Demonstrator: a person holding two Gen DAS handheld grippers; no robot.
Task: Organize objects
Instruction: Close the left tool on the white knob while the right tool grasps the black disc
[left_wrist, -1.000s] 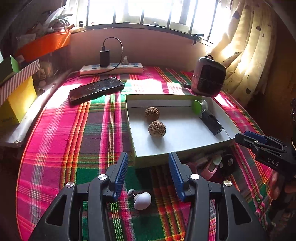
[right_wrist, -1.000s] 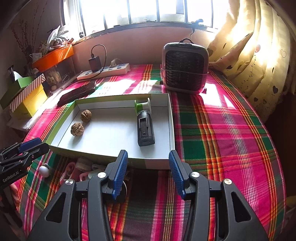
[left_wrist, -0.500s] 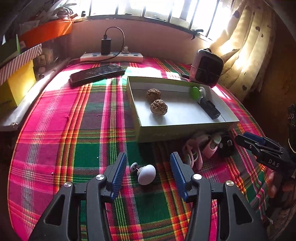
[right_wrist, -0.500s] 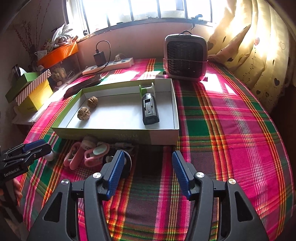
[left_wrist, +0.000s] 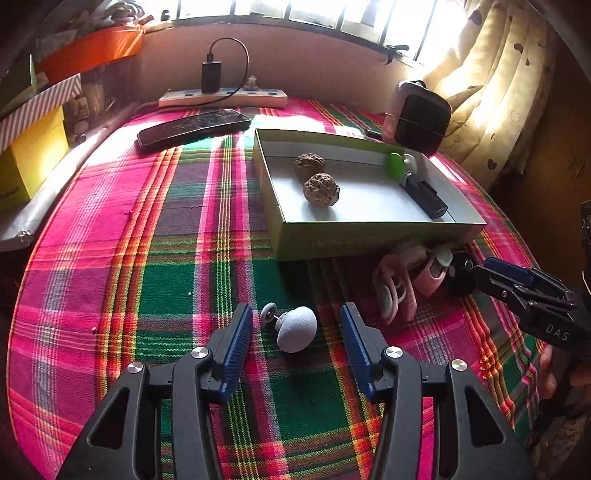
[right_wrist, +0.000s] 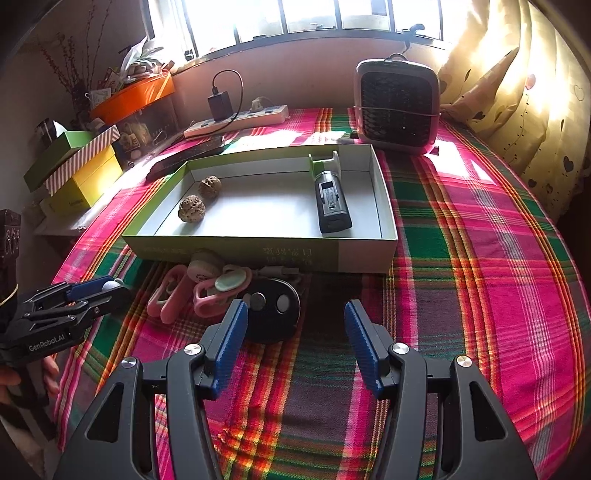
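Note:
A shallow green-and-white box (left_wrist: 373, 236) (right_wrist: 258, 251) lies on the plaid cloth. It holds two walnuts (left_wrist: 320, 189) (right_wrist: 191, 208), a black device (right_wrist: 332, 201) and a green-and-white piece (left_wrist: 396, 165). In front of the box lie pink clips (right_wrist: 173, 291) (left_wrist: 391, 291) and a black key fob (right_wrist: 271, 306). A white knob (left_wrist: 295, 328) lies between the blue pads of my open left gripper (left_wrist: 297, 323), not touched. My right gripper (right_wrist: 295, 321) is open and empty, just right of the key fob.
A phone (left_wrist: 194, 127), a power strip with charger (left_wrist: 223, 98) and a small heater (right_wrist: 397, 107) stand at the back. Yellow and green boxes (right_wrist: 79, 162) sit at the left edge. A curtain (right_wrist: 517, 92) hangs at the right.
Both grippers have drawn back from the box and dropped lower. The white knob now sits further up between the left fingers. The key fob and clips have come into fuller view.

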